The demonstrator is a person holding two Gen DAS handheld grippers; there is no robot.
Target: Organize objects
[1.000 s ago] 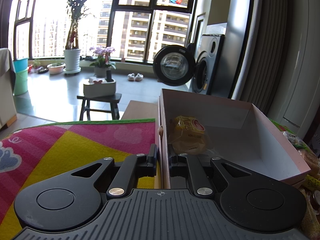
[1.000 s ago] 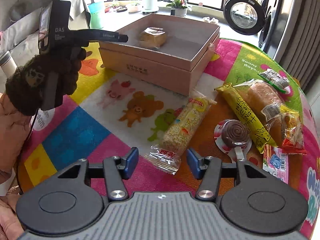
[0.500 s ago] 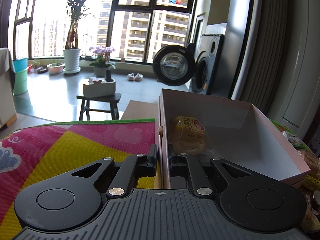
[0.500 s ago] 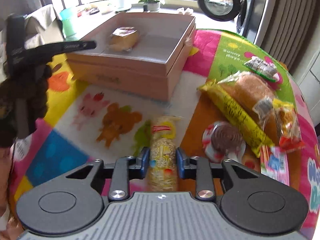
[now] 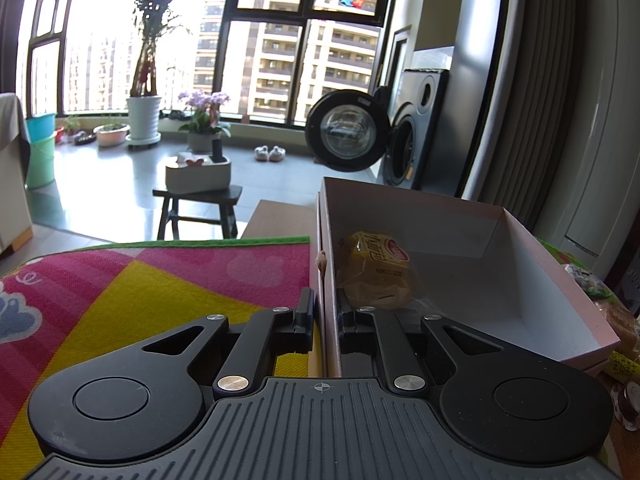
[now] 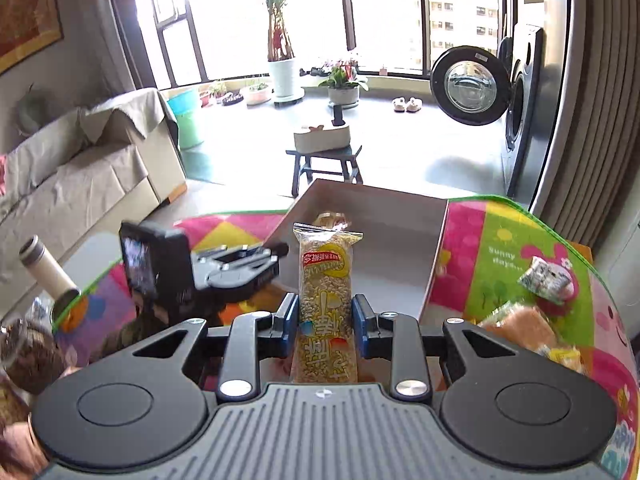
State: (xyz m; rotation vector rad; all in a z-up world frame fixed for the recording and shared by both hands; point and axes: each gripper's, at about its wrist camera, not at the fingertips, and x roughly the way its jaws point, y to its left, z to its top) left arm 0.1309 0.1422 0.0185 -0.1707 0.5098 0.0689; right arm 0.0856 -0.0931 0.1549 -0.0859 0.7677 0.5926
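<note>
Above the mat, snack bar (image 6: 326,304) apparently lifted.

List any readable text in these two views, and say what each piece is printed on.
"Sunny days": on the green patch of the play mat.
Date code on the yellow bun wrapper in the box: too blurred to read.
Chinese print on the snack bar in the right gripper: not legible.

The left claw (image 5: 325,316) is pinching a box wall (image 5: 329,300), one finger on each side. The right claw (image 6: 325,322) is gripping a snack pack (image 6: 326,312) upright, raised above the table.
</note>
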